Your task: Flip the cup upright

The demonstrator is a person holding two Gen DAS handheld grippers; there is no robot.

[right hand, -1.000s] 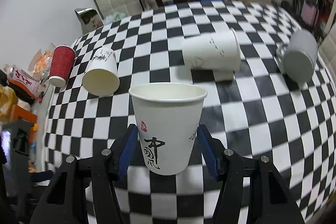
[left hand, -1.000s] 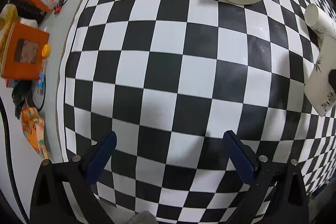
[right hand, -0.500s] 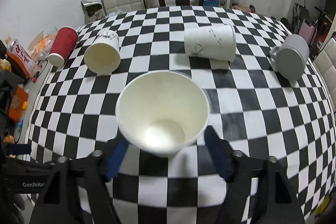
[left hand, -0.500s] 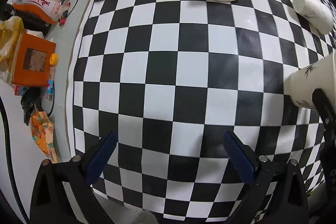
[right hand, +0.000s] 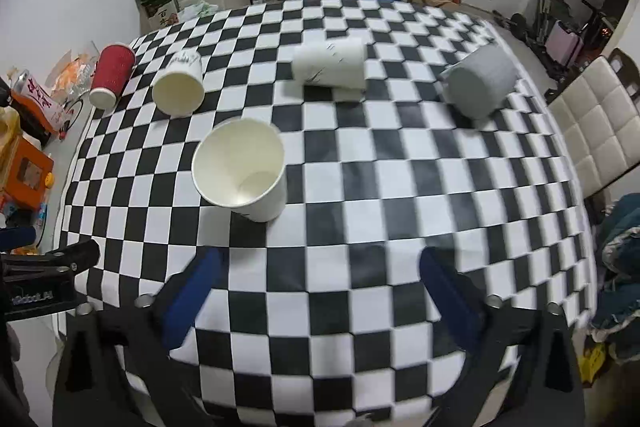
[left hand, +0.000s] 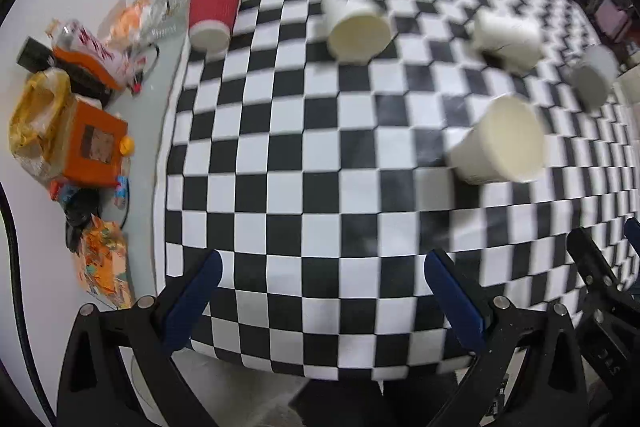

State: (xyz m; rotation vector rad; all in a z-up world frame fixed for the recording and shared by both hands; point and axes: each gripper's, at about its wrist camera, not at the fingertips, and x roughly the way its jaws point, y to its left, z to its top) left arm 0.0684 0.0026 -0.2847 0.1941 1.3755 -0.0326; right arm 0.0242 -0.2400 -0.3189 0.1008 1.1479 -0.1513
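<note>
Left view
Left tool (left hand: 320, 283): spread wide, nothing between its blue fingers (left hand: 194, 293); it hangs over the near edge of the counter (left hand: 304, 163), seemingly out of the way.
Cup (left hand: 500, 143): white paper, on the right half of the counter, mouth facing the camera; blur hides whether it stands true.
Other cups: a red cup (left hand: 212, 15) at the far left edge, a white cup (left hand: 356, 27) and a second white cup (left hand: 508, 39) farther back, a grey mug (left hand: 592, 77) near the right edge; all lie on their sides, probably still to be turned.
Writing: red marks on a white bag (left hand: 86, 45) left of the counter, too blurred to read.

Right view
Right tool (right hand: 324, 287): spread wide, holding nothing, above the near edge.
Cup (right hand: 242, 173): left of centre, standing on its base, mouth up and empty inside, apart from both fingers; judged to be already set upright.
Lying cups: red cup (right hand: 110, 77), white cup (right hand: 178, 89), second white cup (right hand: 330, 69) with thin black marks, grey mug (right hand: 478, 85).
Writing: "GenRobot.AI"-like lettering on the left tool's body (right hand: 36, 291), blurred; red characters on the bag (right hand: 38, 99), unreadable.
</note>
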